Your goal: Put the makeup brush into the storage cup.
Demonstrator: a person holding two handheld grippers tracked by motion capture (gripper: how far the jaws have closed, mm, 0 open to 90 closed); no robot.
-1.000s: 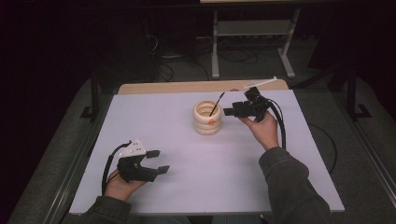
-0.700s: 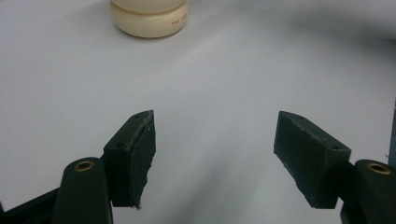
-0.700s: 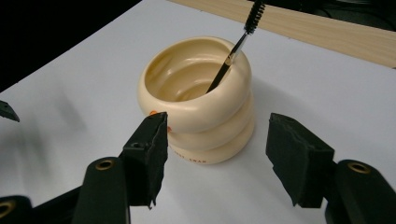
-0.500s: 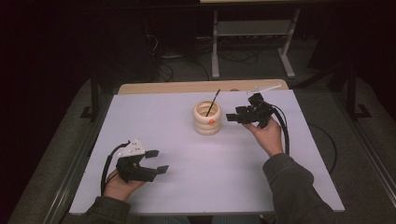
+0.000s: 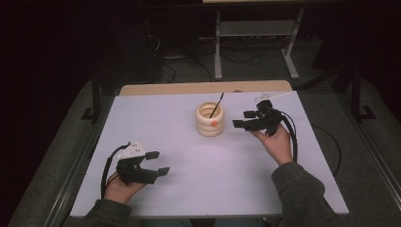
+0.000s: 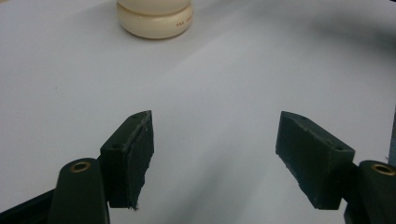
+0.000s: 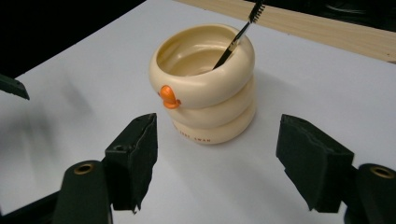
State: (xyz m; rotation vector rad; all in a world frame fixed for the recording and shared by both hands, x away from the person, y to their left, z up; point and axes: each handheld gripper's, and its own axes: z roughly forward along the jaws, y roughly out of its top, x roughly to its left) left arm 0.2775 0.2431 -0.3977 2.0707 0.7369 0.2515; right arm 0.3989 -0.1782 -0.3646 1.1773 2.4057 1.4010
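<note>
We see a brush (image 5: 217,105) standing in the cream cup (image 5: 210,120) mid-table, leaning with bristles up toward the far edge. Our right gripper (image 5: 244,120), jaws spread and empty, points at the cup; our left gripper (image 5: 158,163) rests near the front, also spread.

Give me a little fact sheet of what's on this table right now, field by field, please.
surface: white table with a wooden strip along its far edge
container: cream ringed cup with an orange knob, upright near the middle
in the cup: thin black brush, leaning on the rim, bristles up
left tool: open, holding nothing, near the person's edge, far from the cup
right tool: open, holding nothing, just beside the cup, jaws pointing at it, not touching
</note>
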